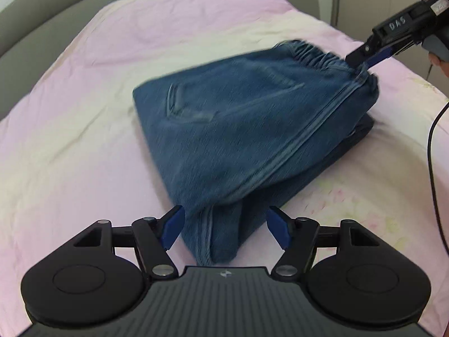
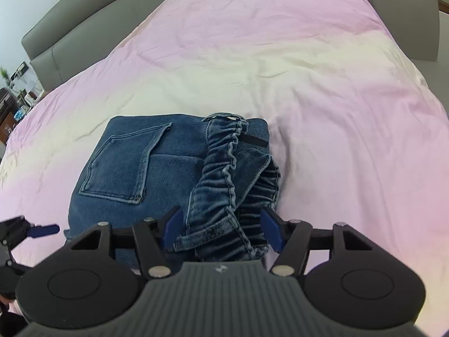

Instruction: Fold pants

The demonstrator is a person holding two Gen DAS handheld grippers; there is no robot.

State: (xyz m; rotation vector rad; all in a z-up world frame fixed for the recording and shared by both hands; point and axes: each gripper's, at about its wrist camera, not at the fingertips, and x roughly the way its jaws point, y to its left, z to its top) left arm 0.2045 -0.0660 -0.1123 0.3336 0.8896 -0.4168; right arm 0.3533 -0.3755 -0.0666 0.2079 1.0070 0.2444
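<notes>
Left wrist view
Pants: blue denim pants [image 1: 238, 129] lie folded into a thick bundle on the pink bedsheet [image 1: 84, 146], blurred by motion.
Waistband: the elastic waistband [image 1: 317, 53] is at the far right of the bundle and raised off the lower layers.
Left gripper: the left gripper [image 1: 224, 229] has its jaws wide apart; the near fold of the pants sits between the 2 blue pads, and neither pad presses on it.
Right gripper: the right gripper [image 1: 362, 64] comes in from the upper right, its tips at the waistband corner and the cloth pulled up toward them.
Surroundings: a grey bed frame [image 1: 42, 8] curves around the far edge.

Right wrist view
Pants: the bundle [image 2: 134, 168] shows a back pocket [image 2: 126, 163] facing up.
Waistband: the gathered band [image 2: 221, 174] runs from the far edge toward the camera.
Right gripper: the right gripper [image 2: 221, 230] has the bunched band between its 2 pads, both of which touch the cloth, a clamp on the waistband.
Left gripper: 1 blue tip of the left gripper [image 2: 42, 229] shows at the left edge, beside the bundle and clear of the denim.
</notes>
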